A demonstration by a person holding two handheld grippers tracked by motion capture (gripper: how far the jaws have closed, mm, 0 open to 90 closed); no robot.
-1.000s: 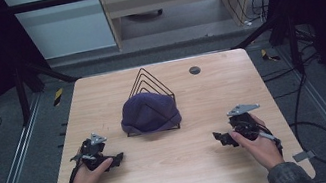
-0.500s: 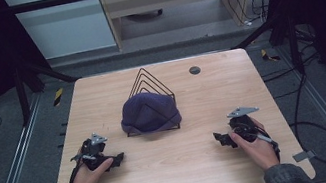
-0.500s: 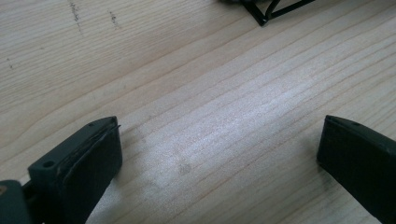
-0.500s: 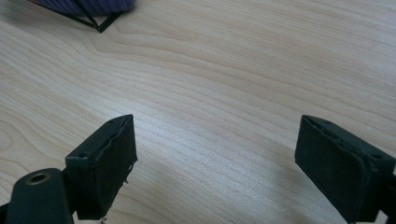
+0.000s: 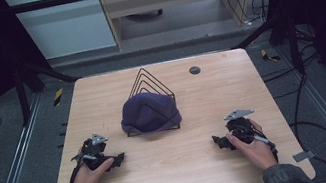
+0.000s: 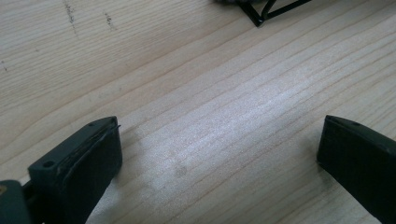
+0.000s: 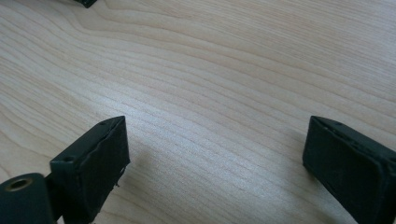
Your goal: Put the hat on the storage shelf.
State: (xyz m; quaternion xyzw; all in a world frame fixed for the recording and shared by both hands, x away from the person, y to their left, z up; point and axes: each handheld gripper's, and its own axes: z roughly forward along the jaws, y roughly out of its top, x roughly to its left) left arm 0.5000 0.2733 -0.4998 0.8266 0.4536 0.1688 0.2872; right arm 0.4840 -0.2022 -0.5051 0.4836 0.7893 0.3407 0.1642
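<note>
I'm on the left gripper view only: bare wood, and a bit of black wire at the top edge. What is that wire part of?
Observer: It's the base of a black wire rack with nested triangular loops, standing mid-table.
Operator: Is anything on it?
Observer: A dark blue knit hat is draped over its front and hides the lower loops.
Operator: Where are the right tongs?
Observer: The right tongs sit low over the table near its front right, pointing inward and well apart from the hat. Their jaws have just been opening and stand wide, with nothing between them.
</note>
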